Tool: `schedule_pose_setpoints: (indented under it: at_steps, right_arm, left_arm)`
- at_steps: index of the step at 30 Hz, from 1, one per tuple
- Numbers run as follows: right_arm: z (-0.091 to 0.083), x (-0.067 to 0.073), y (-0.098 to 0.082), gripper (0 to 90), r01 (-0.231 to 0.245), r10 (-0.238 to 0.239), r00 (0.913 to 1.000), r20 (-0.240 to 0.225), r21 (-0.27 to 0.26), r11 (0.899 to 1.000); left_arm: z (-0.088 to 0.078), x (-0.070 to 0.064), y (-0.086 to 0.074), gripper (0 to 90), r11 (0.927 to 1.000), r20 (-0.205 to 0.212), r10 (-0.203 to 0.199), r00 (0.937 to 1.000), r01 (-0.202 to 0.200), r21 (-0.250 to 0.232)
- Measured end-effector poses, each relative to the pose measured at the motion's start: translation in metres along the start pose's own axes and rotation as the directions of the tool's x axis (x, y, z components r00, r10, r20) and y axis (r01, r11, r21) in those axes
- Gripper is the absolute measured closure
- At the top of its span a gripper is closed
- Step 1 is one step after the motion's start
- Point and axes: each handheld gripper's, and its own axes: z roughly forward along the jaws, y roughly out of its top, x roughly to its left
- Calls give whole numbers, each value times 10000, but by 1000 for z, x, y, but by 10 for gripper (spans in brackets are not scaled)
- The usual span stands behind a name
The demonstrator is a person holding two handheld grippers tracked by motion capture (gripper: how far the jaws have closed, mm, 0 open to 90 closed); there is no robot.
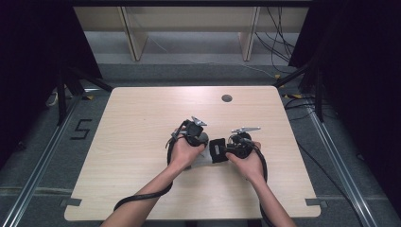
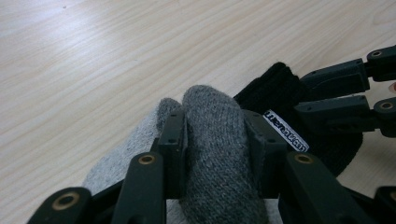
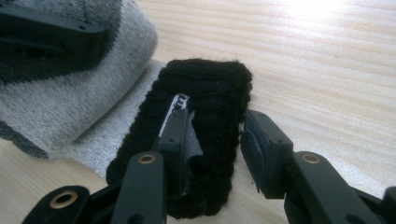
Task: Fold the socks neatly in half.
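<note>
Table [image 1: 142, 142] is a light wood top, bare apart from the work near its middle and a round cable hole [image 1: 227, 98] toward the far edge; person's forearms come in from the near side, hands close together near centre.

Work item looks like a knitted glove or sock: grey knit body [image 2: 212, 140] with a black ribbed cuff [image 3: 205, 116]; it lies on the table between the two hands, grey part to the person's left, black part to the right, white label [image 2: 286, 130] on the cuff.

Left gripper [image 2: 215, 140]: jaws pinching a thick rolled or folded bulge of the grey knit; fabric fills the gap between the pads, so that's a grip, not spread jaws. Right gripper [image 3: 212, 140]: one jaw is inside or against the black cuff edge, other jaw outside it; pads sit around the cuff wall, whether they actually press on it I cannot tell; the cuff on the outer side seems to stand a little off the pad.

Step in hand, my read: both tools have the item, one at each end, in the middle of folding or rolling it, or stretching the cuff open; roughly mid-task.

Next move calls for: confirm the right jaws bite the cuff firmly before pulling; keep the left pinch steady so the grey roll doesn't unwind; move the hands together, not apart, or the knit just stretches.
</note>
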Motion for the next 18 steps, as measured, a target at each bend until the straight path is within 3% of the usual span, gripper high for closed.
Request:
schedule_pose_setpoints:
  at_steps: [9, 10, 13, 15, 16, 18]
  right_arm:
    - [0, -1, 0, 619, 15, -15, 9999, -121, 30, 10000]
    - [-1, 0, 0, 615, 32, -32, 10000, 30, -20, 10000]
    - [-6, 0, 0, 593, -348, 344, 9993, 152, 286, 9990]
    - [-6, -4, 0, 578, 97, -98, 9999, -74, -125, 9999]
    - [-9, -3, 1, 574, -192, 191, 9998, -38, -79, 9998]
    - [-12, -6, 1, 567, -66, 67, 10000, 69, -223, 9997]
  left_arm:
    - [5, -6, -1, 614, 10000, -47, 62, 10000, -62, -61]
    - [5, -6, -1, 608, 10000, -26, 40, 10000, -40, -86]
    - [6, -9, 0, 591, 9994, 138, 119, 9998, -114, -339]
    - [6, -11, 1, 571, 9983, 302, 154, 9994, -137, -563]
    - [6, -12, 2, 556, 9974, 418, 217, 9989, -188, -689]
    - [5, -15, 4, 535, 9956, 603, 451, 9972, -398, -852]
